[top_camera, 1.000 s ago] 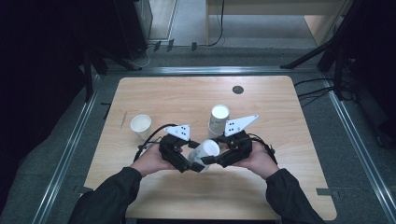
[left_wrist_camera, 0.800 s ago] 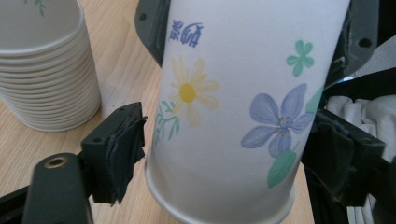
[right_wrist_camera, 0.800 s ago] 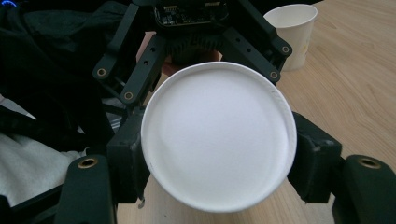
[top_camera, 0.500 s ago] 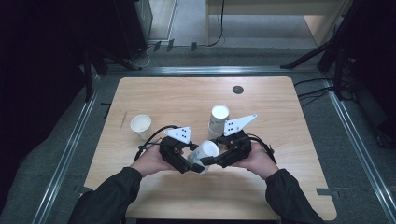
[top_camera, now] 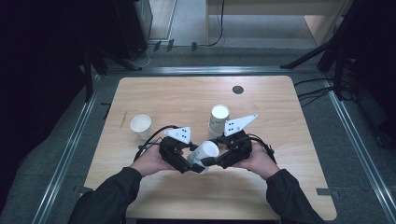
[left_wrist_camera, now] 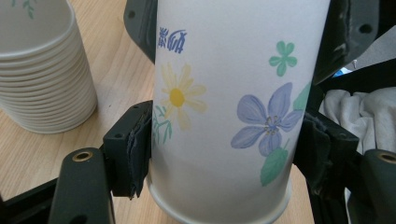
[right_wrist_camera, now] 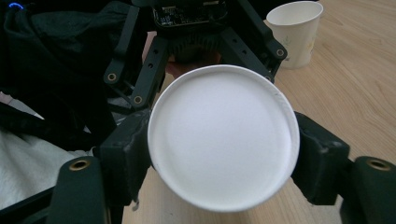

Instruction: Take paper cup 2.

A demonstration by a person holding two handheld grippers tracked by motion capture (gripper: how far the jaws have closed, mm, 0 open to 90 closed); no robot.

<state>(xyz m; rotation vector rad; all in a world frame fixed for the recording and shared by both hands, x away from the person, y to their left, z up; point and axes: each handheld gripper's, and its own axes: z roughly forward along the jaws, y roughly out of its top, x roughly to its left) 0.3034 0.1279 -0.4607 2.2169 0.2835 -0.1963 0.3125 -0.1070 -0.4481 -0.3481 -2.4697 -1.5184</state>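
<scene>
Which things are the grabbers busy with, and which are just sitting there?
Busy with:
- flowered paper cup, between both grippers
- left gripper, shut on it
- right gripper, jaws just opening beside its bottom end

Just sitting:
- stack of cups
- single cup
- dark round spot on the table

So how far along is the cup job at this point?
Done: one cup stands apart, upright on the table. In hand: another cup, clamped by the left gripper; the right gripper fingers, just opening, flank its end. Left: setting it down, then probably the rest of the stack.
</scene>
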